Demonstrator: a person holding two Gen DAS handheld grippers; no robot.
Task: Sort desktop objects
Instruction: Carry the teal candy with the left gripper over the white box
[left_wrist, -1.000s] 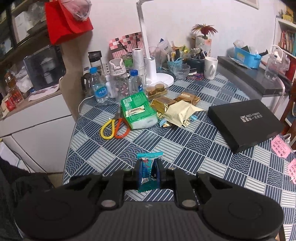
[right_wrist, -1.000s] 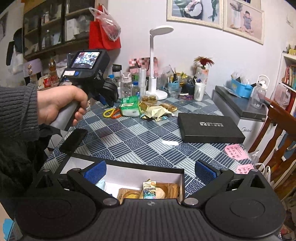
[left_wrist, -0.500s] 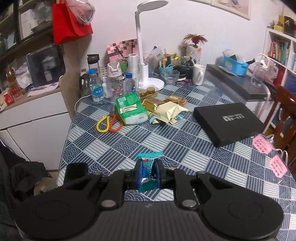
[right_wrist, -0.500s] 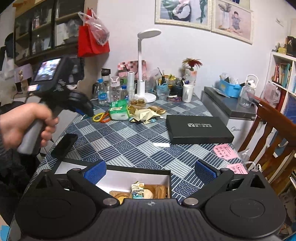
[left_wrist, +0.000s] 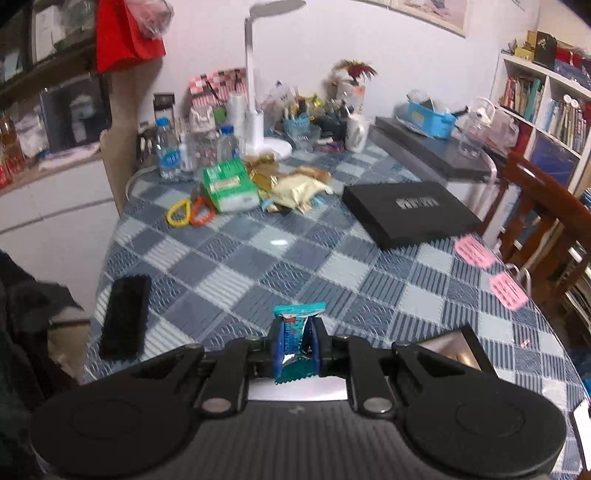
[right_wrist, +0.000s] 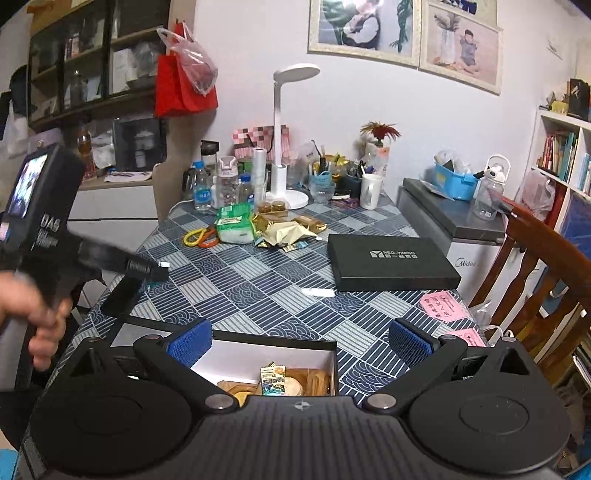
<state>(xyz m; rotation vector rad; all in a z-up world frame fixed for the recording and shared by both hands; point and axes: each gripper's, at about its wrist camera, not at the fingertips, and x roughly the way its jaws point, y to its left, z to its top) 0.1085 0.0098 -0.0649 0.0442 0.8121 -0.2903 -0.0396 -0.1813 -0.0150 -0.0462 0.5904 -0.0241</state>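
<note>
My left gripper (left_wrist: 295, 345) is shut on a small teal snack packet (left_wrist: 297, 332), held above the near end of the table. Just below and behind it shows the white inside of the open black box (left_wrist: 458, 347). In the right wrist view the left gripper (right_wrist: 157, 271) hangs at the left, a hand around its handle. My right gripper (right_wrist: 297, 338) stands open over that open box (right_wrist: 280, 345), which holds several snacks (right_wrist: 275, 380). A pile of gold packets (left_wrist: 295, 186) and a green tissue pack (left_wrist: 229, 184) lie at the table's far end.
A black box lid (right_wrist: 391, 262) lies on the right of the checked tablecloth (right_wrist: 258, 284). A dark phone (left_wrist: 125, 317) rests at the left edge. Scissors (left_wrist: 190, 212), bottles (left_wrist: 166, 151), a lamp (left_wrist: 255, 92), a mug (left_wrist: 356, 133) and pink notes (left_wrist: 491, 269) are around. A wooden chair (right_wrist: 543, 266) stands right.
My left gripper has drawn back toward the near end of the table with the teal packet in it; the open box and the phone have come into its view. The right gripper has stayed put.
</note>
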